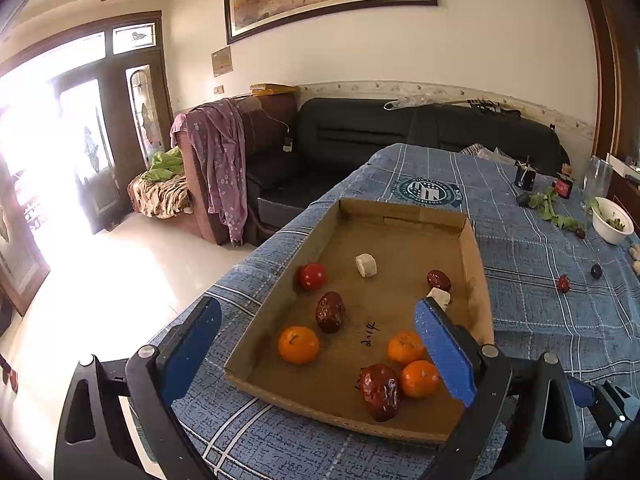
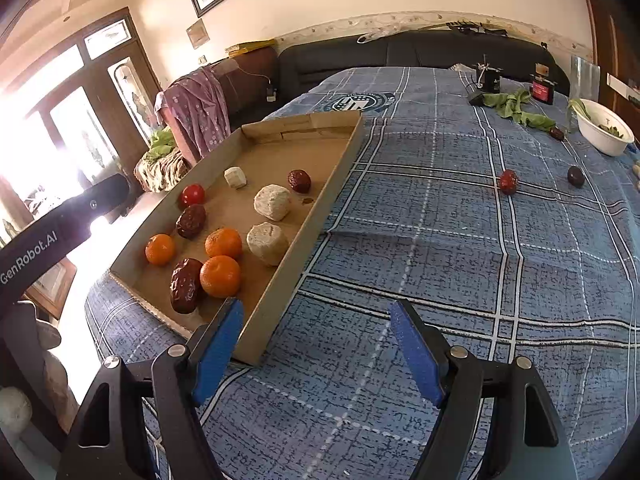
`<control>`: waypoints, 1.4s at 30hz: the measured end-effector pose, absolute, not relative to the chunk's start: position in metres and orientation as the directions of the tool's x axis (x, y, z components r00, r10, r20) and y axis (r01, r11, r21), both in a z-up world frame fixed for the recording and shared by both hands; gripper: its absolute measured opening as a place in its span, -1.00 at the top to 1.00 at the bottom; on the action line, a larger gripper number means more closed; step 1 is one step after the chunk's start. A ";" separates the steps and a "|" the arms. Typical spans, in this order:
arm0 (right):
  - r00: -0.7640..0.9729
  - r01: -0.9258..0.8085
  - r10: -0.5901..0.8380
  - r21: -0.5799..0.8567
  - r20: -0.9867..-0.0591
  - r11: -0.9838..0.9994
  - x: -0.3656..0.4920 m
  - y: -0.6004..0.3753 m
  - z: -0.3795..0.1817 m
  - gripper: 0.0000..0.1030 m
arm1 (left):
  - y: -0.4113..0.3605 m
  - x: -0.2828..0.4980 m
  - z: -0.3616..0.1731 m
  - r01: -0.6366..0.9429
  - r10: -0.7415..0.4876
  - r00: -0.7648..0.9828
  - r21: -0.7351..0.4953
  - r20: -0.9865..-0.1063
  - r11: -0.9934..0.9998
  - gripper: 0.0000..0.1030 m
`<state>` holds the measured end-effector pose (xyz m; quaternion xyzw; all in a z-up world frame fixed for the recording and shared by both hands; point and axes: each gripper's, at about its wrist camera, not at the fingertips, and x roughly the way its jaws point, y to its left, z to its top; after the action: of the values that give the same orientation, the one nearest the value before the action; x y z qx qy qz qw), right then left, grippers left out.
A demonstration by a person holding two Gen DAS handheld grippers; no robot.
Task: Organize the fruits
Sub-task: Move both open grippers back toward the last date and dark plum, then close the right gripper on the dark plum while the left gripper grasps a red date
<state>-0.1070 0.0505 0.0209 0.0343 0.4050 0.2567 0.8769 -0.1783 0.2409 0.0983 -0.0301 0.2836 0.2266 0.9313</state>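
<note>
Most of the fruit already lies in the cardboard tray [image 2: 344, 160], which sits ahead of the left gripper [image 1: 320, 344] and ahead-left of the right gripper [image 2: 316, 344]. Both tongs stand wide open and hold nothing.

Inside the tray I count 3 oranges — 1 [image 2: 160, 249] nearest the tray's left wall, 1 [image 2: 223, 243] mid-tray, 1 [image 2: 220, 276] closest to the right gripper's left finger. There are also 3 dark red dates: 1 [image 2: 186, 285] touching that near orange, 1 [image 2: 191, 221] further in, 1 [image 2: 299, 181] towards the far right wall. A small red tomato-like fruit [image 2: 192, 195] sits beyond them, plus 3 pale, chalky lumps [image 2: 267, 243] whose nature I cannot tell.

By my judgement, gathering is well along but not done. Still loose on the blue plaid tablecloth [image 2: 440, 260], well ahead and to the right of the right gripper, are a red date [image 2: 508, 181] and a dark round fruit [image 2: 576, 176]; another dark fruit [image 2: 556, 133] lies further off beside the white bowl [image 2: 600, 136].

The path from the right gripper to the loose red date is open cloth — nothing stands between. Around the far pieces things are busier: green leaves [image 2: 516, 110], the bowl, a clear glass vessel [image 2: 582, 76] and small dark bottles [image 2: 542, 88] crowd that corner, so the furthest fruit likely needs a careful reach.
</note>
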 end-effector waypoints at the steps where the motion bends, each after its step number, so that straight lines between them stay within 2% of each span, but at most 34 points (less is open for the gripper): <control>1: 0.537 -0.420 0.480 0.274 -0.693 0.865 -0.107 0.050 0.020 -0.60 | 0.240 -0.178 0.098 -0.436 0.403 0.737 0.074 -0.543 0.897 -0.89; 14: 0.531 -0.423 0.476 0.268 -0.701 0.866 -0.110 0.049 0.019 -0.60 | 0.239 -0.179 0.100 -0.411 0.370 0.742 0.058 -0.559 0.910 -0.89; 20: 0.550 -0.412 0.440 0.229 -0.710 0.882 -0.111 0.018 0.030 -0.61 | 0.236 -0.180 0.106 -0.347 0.273 0.775 -0.023 -0.571 0.938 -0.89; 25: 0.586 -0.324 0.351 0.186 -0.730 0.928 -0.097 -0.043 0.040 -0.64 | 0.217 -0.175 0.106 -0.265 0.186 0.798 -0.057 -0.573 0.962 -0.89; 33: 0.682 -0.110 0.120 0.061 -0.721 0.992 0.005 -0.132 0.055 -0.64 | 0.188 -0.162 0.097 -0.164 0.080 0.795 -0.086 -0.601 0.983 -0.89; 37: 0.654 -0.062 0.073 0.042 -0.753 0.997 0.063 -0.134 0.035 -0.39 | 0.185 -0.161 0.098 -0.151 0.072 0.794 -0.083 -0.603 0.985 -0.89; 42: 0.616 -0.028 0.062 0.056 -0.786 0.998 0.107 -0.131 0.010 -0.39 | 0.189 -0.160 0.100 -0.168 0.086 0.780 -0.074 -0.620 0.983 -0.89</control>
<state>0.1074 -0.1305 0.0097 0.0191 0.4377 0.0250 0.8986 -0.1600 0.1889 0.1000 -0.0627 0.3248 0.0676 0.9413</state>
